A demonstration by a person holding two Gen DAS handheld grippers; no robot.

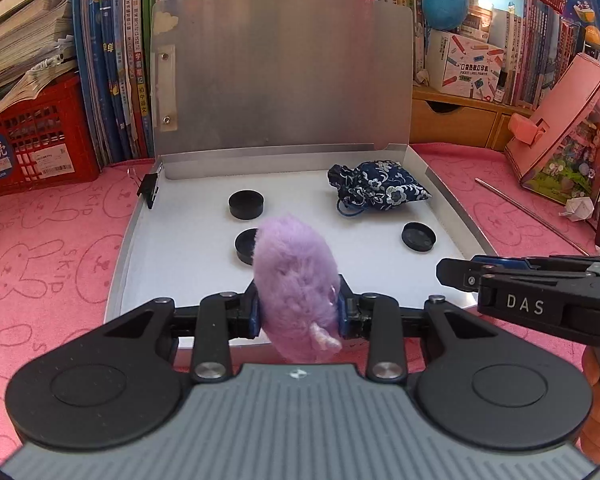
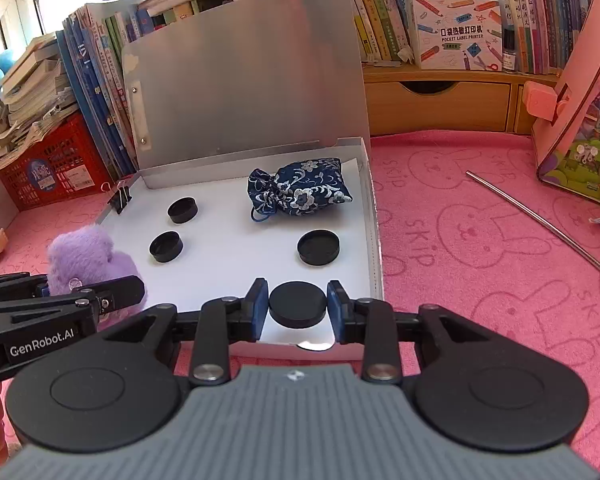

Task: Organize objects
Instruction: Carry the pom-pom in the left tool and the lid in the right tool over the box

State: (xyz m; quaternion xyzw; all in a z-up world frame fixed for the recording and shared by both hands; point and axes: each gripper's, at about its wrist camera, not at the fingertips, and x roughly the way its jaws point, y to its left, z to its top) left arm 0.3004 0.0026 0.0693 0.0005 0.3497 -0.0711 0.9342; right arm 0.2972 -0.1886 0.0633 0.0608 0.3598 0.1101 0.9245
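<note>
Evidently both loads are headed for the open metal case (image 1: 140,224) ahead: the left gripper (image 1: 298,312) pinches a purple plush toy (image 1: 294,280) by its sides. The right gripper (image 2: 298,306) clamps a black disc (image 2: 297,304) over the case's near edge, three discs and a floral pouch (image 2: 300,190) lying beyond

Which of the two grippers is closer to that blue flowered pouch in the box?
Right. The right gripper, shut on a black disc, sits below the pouch; the left gripper, holding the purple plush toy, is off to its left.
</note>
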